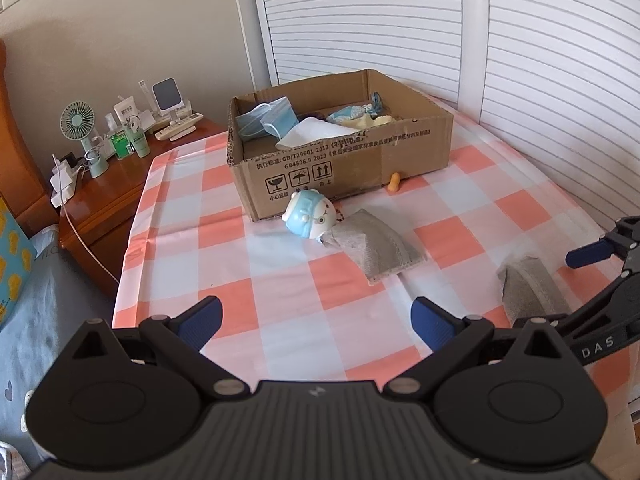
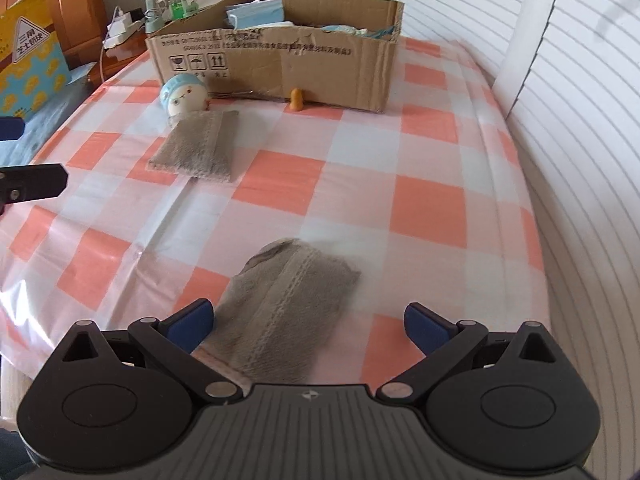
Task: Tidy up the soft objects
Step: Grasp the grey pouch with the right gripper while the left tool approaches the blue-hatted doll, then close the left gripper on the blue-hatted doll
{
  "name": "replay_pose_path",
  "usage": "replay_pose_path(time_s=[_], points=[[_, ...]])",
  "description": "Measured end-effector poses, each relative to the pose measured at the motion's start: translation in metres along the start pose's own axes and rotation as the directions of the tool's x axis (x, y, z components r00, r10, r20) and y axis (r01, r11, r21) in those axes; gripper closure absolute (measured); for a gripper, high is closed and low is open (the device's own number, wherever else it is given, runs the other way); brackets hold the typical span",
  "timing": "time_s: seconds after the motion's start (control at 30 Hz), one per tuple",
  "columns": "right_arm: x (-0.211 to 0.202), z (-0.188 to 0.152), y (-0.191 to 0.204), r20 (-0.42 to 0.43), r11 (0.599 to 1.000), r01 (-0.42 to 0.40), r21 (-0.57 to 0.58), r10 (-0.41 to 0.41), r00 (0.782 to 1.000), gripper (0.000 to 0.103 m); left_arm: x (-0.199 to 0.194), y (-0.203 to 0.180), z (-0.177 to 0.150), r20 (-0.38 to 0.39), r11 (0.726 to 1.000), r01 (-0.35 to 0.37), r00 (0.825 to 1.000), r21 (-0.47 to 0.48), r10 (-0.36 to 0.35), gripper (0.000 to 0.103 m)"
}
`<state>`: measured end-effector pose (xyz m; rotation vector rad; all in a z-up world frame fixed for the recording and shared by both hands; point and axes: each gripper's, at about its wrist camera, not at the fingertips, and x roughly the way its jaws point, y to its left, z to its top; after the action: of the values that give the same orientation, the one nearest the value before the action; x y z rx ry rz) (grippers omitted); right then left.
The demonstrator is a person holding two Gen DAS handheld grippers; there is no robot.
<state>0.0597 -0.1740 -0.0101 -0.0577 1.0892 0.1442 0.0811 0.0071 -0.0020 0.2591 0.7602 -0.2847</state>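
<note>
Starting at the far left, there's a wooden nightstand (image 1: pixel 116 184) crowded with a little green fan (image 1: pixel 78 122), some bottles and a white charger, sitting just beside the checkered tablecloth (image 1: pixel 248 276). Moving in, the left gripper (image 1: pixel 316 322) hangs over the cloth with its blue pads spread wide, nothing between them at all.

Further along is the cardboard box (image 1: pixel 352 164) at the back, already holding blue face masks (image 1: pixel 266 120), a white cloth and a few other soft bits I can't make out. A round blue-and-white plush toy (image 1: pixel 310 216) sits right in front of the box, touching the corner of a grey folded cloth (image 1: pixel 378 248) that lies flat on the table. A tiny orange thing (image 1: pixel 395 181) stands against the box's front wall, no idea what it is.

Over on the right, a second grey cloth (image 2: pixel 280 312) lies near the table edge, and the right gripper (image 2: pixel 308 326) is right over it, fingers wide apart, the left pad (image 2: pixel 192 324) at the cloth's edge but not pinching anything. White louvered doors (image 1: pixel 540 60) run behind it all.
</note>
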Motion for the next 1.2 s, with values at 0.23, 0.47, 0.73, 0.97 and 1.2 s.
replay_pose_path(time_s=[0.23, 0.47, 0.73, 0.97, 1.2], points=[[0.006, 0.004, 0.029, 0.027, 0.994, -0.076, -0.076, 0.079, 0.997, 0.008, 0.004, 0.000, 0.001, -0.014, 1.000, -0.002, 1.000, 0.001, 0.002, 0.003], [0.003, 0.007, 0.027, 0.070, 0.993, -0.042, -0.108, 0.050, 0.996, 0.043, 0.010, 0.002, 0.004, -0.011, 1.000, 0.014, 1.000, 0.002, -0.014, 0.003], [0.010, 0.014, 0.002, 0.113, 0.998, 0.003, -0.061, 0.004, 0.994, 0.050, 0.036, 0.010, 0.016, -0.014, 1.000, 0.030, 0.999, -0.010, -0.030, 0.003], [0.020, 0.023, 0.000, 0.141, 0.993, -0.012, -0.117, 0.028, 0.990, 0.049, 0.064, 0.015, 0.032, -0.026, 0.998, 0.047, 0.998, -0.040, -0.048, 0.003], [0.028, 0.032, -0.006, 0.166, 0.992, -0.035, -0.121, 0.055, 0.985, 0.049, 0.102, 0.023, 0.053, -0.043, 0.996, 0.042, 0.998, -0.084, -0.045, 0.010]])
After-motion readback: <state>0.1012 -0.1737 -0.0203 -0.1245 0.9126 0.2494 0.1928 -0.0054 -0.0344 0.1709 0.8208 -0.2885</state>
